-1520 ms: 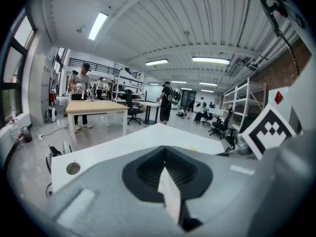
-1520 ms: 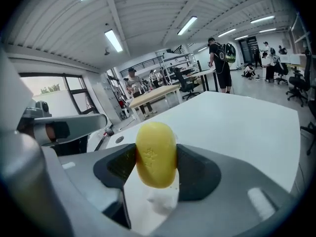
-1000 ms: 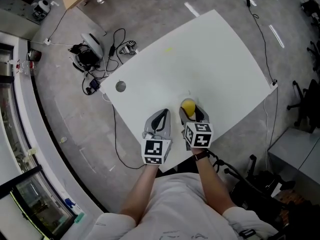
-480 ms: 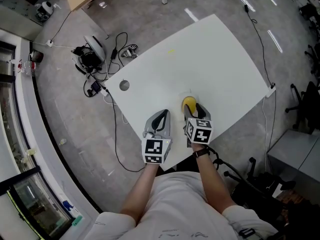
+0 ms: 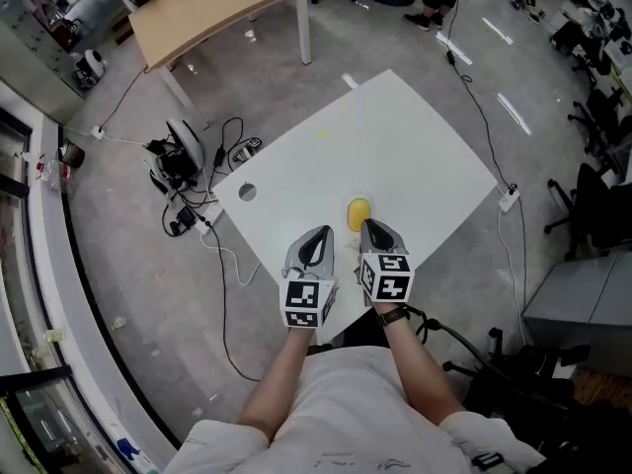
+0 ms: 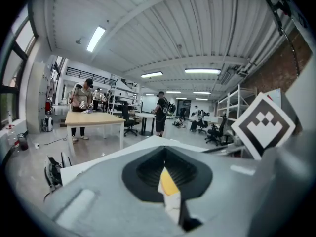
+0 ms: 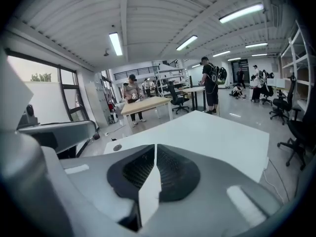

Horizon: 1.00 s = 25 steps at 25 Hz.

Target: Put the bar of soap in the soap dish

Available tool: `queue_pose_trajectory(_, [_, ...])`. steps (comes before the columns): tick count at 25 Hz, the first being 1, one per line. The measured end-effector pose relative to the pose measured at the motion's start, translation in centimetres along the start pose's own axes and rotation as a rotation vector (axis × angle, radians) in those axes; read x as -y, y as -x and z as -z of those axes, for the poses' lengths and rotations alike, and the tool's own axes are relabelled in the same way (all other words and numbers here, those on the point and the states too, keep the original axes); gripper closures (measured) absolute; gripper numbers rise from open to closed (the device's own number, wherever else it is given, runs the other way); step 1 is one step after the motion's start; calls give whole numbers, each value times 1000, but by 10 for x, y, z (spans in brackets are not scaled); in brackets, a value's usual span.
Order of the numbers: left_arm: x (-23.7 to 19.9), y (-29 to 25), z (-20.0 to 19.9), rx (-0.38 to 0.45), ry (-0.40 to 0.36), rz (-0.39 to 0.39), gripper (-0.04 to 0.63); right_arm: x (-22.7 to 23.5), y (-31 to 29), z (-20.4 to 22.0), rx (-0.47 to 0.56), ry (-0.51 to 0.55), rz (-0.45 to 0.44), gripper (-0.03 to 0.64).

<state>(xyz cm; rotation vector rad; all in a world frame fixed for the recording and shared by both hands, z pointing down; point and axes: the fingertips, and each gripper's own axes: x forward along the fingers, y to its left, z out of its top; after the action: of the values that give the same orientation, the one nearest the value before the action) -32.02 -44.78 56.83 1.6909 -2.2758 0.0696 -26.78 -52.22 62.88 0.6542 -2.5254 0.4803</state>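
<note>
A yellow bar of soap (image 5: 358,213) lies on the white table (image 5: 415,146) near its front edge; a pale dish under it is hard to tell from the tabletop. Just behind the soap hangs my right gripper (image 5: 371,225), apart from it. Its jaws have just been closing and now meet with nothing between them, as the right gripper view (image 7: 155,154) shows. Beside it on the left is my left gripper (image 5: 318,235), shut as well (image 6: 165,162); a sliver of yellow soap (image 6: 168,184) shows through its slit.
A round cable hole (image 5: 247,192) sits near the table's left corner. Cables and gear (image 5: 180,156) lie on the floor to the left, a wooden desk (image 5: 212,8) stands beyond, office chairs (image 5: 592,205) at right. People (image 7: 212,88) stand in the background.
The right gripper, open around the soap before, has let it go, shut and lifted back toward me. The left gripper rose too. The soap stays on the table.
</note>
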Motion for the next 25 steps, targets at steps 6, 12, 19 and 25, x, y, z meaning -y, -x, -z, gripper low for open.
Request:
queue_pose_trajectory(6, [28, 42, -32, 120, 3, 58, 595, -17, 85, -15, 176, 6, 24, 606])
queue_pose_trajectory(12, [69, 90, -55, 167, 32, 119, 595, -16, 178, -28, 338, -9, 74, 606])
queue_pose_trajectory(19, [124, 152, -78, 289, -41, 95, 595, -31, 269, -46, 503, 27, -2, 606])
queue_pose_trajectory(25, [201, 228, -53, 349, 57, 55, 595, -35, 366, 15, 522, 41, -75, 606])
